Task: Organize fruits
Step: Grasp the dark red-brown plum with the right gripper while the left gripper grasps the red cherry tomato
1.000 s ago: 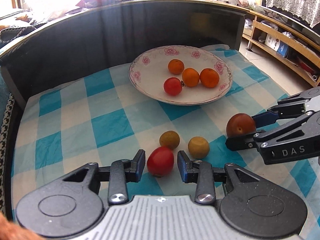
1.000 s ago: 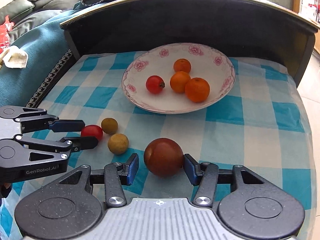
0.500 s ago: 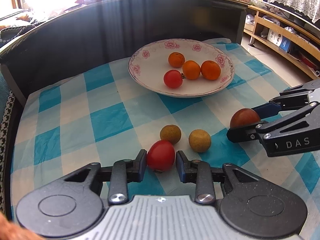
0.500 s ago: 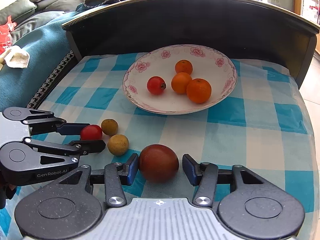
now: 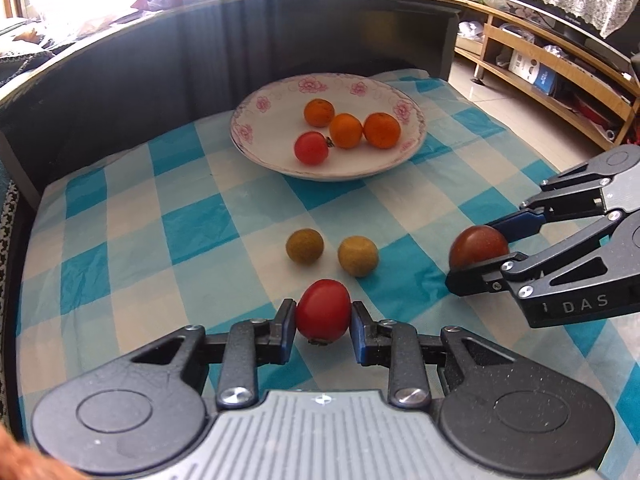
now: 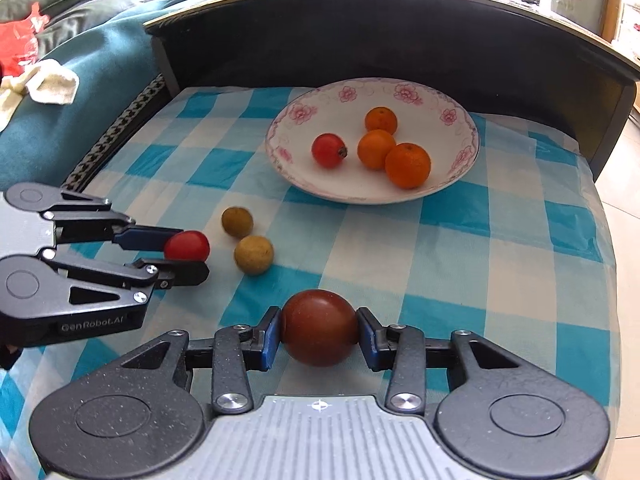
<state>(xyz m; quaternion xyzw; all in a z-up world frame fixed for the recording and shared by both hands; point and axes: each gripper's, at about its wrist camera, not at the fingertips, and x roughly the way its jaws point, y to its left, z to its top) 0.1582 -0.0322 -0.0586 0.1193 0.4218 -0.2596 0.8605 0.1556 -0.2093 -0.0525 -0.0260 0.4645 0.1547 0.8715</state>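
— Now that both of my grippers are down on the checked cloth [image 5: 192, 236], where does each one stand?

— My left gripper [image 5: 323, 322] is clamped on the small red tomato [image 5: 323, 310]; both blue pads press its sides, low over the cloth near the front edge. My right gripper [image 6: 319, 332] has just been closing its jaws, and they meet the dark red-brown fruit [image 6: 319, 326] on both flanks, so I read that as a grip too.

— So which step am I in?

— The pick-up, I judge. Both fruits are seized but neither looks lifted clear of the cloth yet. The flowered plate [image 6: 460, 152] sits farther back, already carrying three oranges [image 6: 407, 165] and another red tomato [image 6: 328, 150].

— What does the next move ask of me?

— A straight lift first, so neither fruit rolls out of the pads, then a carry forward to the plate. I should bring them in one at a time or well apart, since the two grippers would crowd each other over the same dish. There is bare plate at the front and left, beside the tomato.

— And what stays behind?

— Two yellow-brown round fruits [image 5: 357, 256], lying close together on the cloth between my grippers and the plate. I'd pass above them, not through them.
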